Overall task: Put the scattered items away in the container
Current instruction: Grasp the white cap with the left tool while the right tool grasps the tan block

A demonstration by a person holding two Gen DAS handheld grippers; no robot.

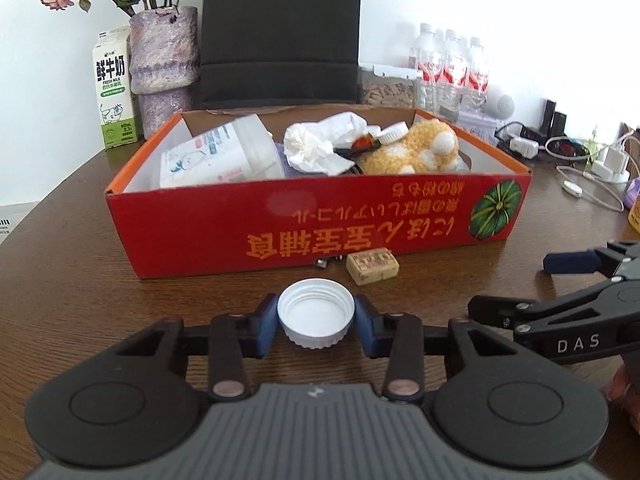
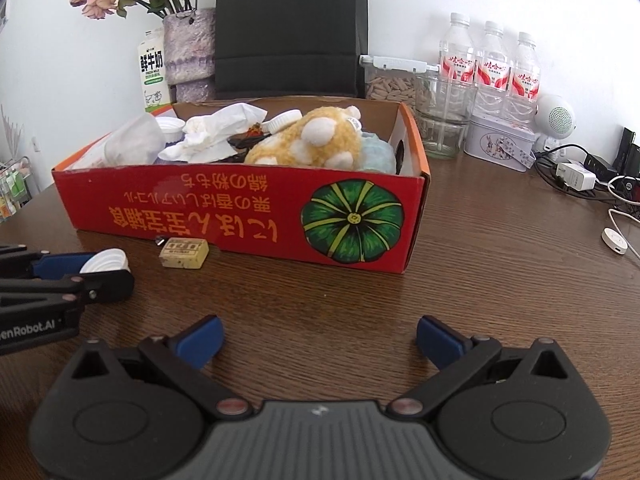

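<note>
At lower centre of the left wrist view, the left claw is closed on a white ribbed plastic bottle cap, open side up, with both blue pads touching its rim just above the dark brown wooden surface. At the bottom of the right wrist view, the right claw stands wide apart and holds nothing. Beyond the cap, a small tan printed block lies just before the red cardboard box, which contains a yellow plush toy, crumpled white tissue and a white plastic packet.

Home: wooden table, flower vase, milk carton.
</note>
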